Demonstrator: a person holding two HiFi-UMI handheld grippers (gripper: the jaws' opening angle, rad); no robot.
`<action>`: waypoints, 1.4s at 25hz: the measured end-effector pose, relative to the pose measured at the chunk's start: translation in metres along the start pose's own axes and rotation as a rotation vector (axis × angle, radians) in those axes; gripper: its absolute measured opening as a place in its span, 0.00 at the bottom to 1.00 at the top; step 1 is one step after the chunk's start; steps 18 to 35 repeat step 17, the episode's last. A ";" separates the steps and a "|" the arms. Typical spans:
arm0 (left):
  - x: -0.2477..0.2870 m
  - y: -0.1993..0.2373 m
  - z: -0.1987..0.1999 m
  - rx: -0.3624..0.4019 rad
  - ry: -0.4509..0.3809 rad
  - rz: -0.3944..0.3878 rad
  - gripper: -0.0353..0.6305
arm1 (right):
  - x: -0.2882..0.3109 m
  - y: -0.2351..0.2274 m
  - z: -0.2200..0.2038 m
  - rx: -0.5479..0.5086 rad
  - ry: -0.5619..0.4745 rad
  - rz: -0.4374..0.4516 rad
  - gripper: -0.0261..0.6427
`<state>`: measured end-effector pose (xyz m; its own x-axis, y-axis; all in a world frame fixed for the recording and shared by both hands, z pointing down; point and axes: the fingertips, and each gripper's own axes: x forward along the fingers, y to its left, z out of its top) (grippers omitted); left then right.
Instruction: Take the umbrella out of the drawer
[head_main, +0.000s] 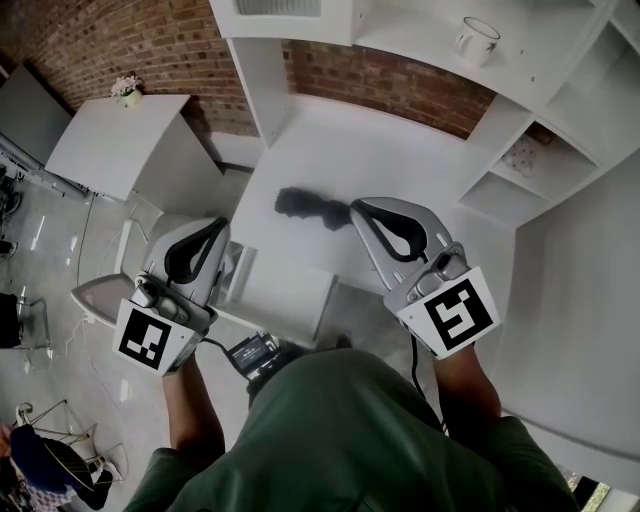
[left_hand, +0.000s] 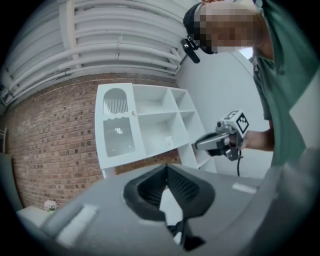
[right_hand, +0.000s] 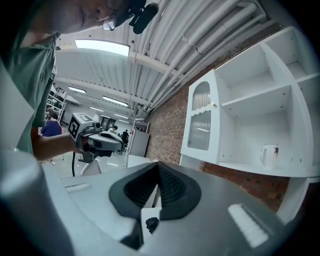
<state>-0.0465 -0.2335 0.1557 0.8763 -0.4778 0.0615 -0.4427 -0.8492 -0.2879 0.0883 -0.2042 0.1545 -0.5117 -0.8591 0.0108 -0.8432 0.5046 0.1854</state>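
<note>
A black folded umbrella lies on the white desk top, just beyond both grippers. Below the desk edge a white drawer stands pulled out between them. My left gripper is held up at the left, its jaws shut with nothing between them. My right gripper is raised at the right, shut and empty too, its tip close to the umbrella's near end. In the left gripper view the shut jaws face the white shelf unit and the right gripper. The right gripper view shows its shut jaws and the left gripper.
A white mug stands on a shelf over the desk, seen also as the mug. Open white cubbies rise at the right. A white side table with a small flower pot and a chair are at the left.
</note>
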 end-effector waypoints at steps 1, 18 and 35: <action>-0.003 -0.002 0.000 0.001 0.002 0.002 0.06 | -0.002 0.002 0.000 0.001 0.001 0.001 0.05; -0.025 -0.010 -0.008 -0.011 0.024 0.042 0.06 | -0.010 0.016 -0.006 -0.015 0.024 0.030 0.05; -0.025 -0.010 -0.008 -0.011 0.024 0.042 0.06 | -0.010 0.016 -0.006 -0.015 0.024 0.030 0.05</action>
